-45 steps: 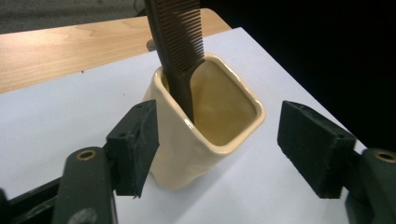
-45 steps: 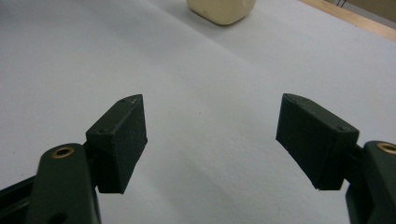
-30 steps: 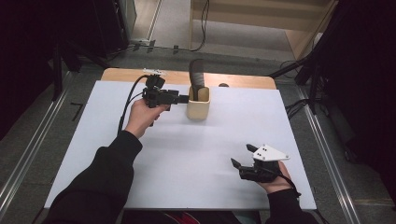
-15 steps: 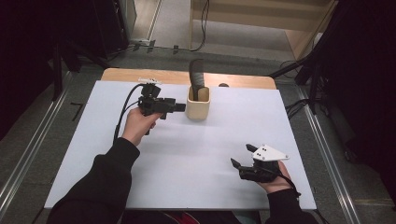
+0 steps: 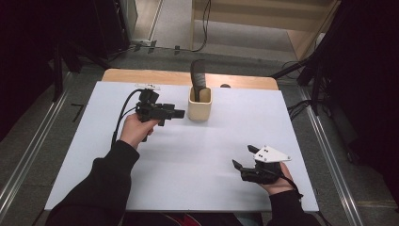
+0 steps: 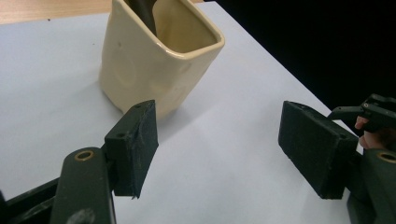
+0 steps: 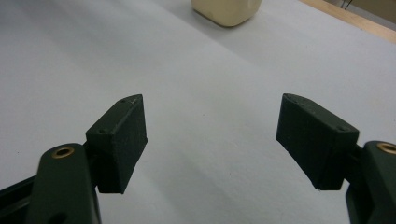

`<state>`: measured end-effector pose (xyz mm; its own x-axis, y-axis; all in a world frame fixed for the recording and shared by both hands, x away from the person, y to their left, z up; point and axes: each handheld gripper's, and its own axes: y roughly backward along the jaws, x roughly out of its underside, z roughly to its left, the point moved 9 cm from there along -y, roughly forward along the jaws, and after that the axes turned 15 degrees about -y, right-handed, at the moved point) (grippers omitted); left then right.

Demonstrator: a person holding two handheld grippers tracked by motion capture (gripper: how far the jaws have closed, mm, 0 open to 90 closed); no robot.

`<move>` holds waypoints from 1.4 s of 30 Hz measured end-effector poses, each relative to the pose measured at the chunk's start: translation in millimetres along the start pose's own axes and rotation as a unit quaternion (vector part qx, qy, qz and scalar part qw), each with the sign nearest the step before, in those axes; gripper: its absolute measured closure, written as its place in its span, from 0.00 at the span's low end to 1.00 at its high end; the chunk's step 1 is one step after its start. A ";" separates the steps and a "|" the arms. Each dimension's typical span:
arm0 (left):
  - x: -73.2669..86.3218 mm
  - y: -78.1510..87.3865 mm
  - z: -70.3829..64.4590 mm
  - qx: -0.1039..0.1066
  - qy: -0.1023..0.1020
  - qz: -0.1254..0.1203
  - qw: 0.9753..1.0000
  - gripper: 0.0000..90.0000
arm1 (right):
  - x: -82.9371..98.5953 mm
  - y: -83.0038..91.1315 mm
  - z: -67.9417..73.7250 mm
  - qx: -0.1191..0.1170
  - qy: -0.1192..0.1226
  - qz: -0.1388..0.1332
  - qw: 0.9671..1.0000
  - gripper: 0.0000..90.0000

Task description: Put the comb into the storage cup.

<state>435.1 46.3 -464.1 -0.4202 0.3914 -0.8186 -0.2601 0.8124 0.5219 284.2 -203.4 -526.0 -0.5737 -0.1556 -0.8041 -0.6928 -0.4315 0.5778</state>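
The cream holder (image 5: 199, 103) with its dark comb (image 5: 198, 75) is seen at upper centre. The left tongs (image 5: 179, 113), spread wide and empty, are held beside it; closing around it is judged next. The right tongs (image 5: 244, 157) are rested wide at lower right.

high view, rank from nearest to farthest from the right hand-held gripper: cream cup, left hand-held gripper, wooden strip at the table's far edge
From the right hand-held gripper, at the near right:
1. Cream cup, centre, toward the far side.
2. Left hand-held gripper, just left of the cup; close to it in rank.
3. Wooden strip, along the far edge.
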 end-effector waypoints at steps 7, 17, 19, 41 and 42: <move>7.4 8.5 -5.6 -0.003 -0.005 -0.003 1.000 0.32 | 0.1 -0.8 -0.5 0.001 0.003 0.001 1.000 0.25; 23.5 13.4 -13.8 -0.007 -0.013 0.008 1.000 0.32 | -0.8 -3.0 0.7 -0.003 0.006 0.002 1.000 0.25; 26.7 13.8 -16.1 -0.004 -0.014 0.009 1.000 0.32 | -0.9 -3.1 0.8 -0.003 0.006 0.003 1.000 0.25; 54.6 29.9 -38.3 0.002 -0.031 0.020 0.999 0.32 | -3.7 -6.4 1.8 -0.006 0.010 0.004 1.000 0.25; 55.4 30.3 -39.1 0.003 -0.033 0.020 0.999 0.32 | -3.7 -6.3 1.7 -0.006 0.010 0.004 1.000 0.25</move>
<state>369.9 75.7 -484.2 -0.3725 0.4514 -0.8108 -0.2395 0.7974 0.5539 290.0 -198.6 -526.4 -0.5704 -0.1774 -0.8019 -0.6827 -0.4404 0.5831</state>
